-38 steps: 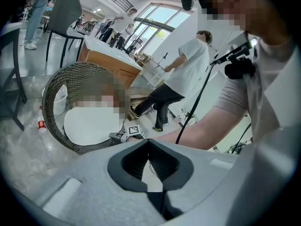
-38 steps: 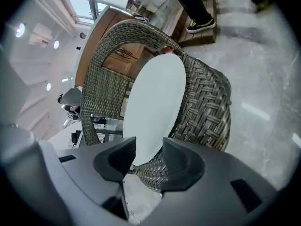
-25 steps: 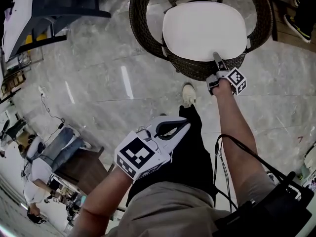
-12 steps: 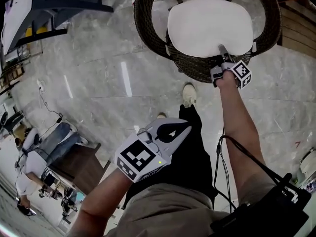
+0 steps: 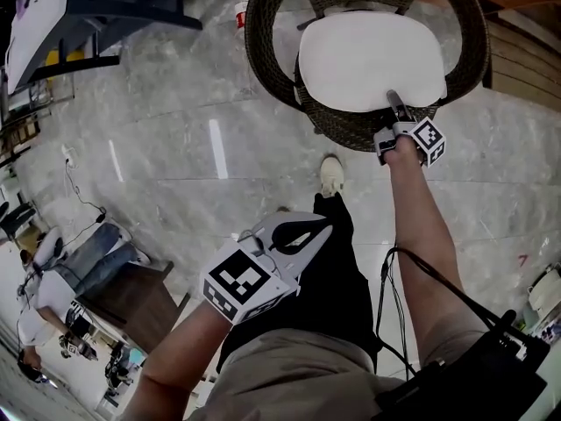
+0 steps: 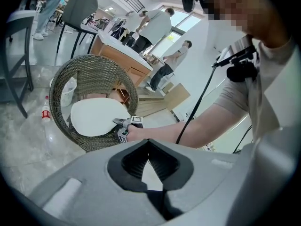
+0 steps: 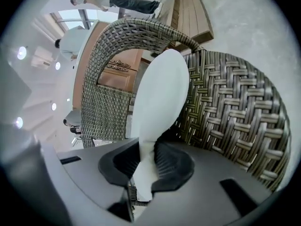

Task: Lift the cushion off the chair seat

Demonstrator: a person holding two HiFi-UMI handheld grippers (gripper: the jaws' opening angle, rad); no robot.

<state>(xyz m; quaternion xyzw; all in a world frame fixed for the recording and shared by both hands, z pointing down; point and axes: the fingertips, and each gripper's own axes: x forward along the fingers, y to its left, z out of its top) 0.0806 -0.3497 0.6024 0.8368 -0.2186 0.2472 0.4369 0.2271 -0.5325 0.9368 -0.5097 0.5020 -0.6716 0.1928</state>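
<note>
The cushion (image 5: 368, 60) is smooth, matt white cloth. The chair (image 5: 267, 51) is rough woven wicker. The floor (image 5: 175, 147) is glossy, veined stone.

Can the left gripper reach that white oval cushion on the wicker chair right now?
Probably not: the left gripper hangs by the person's thigh, well short of the white oval cushion.
</note>
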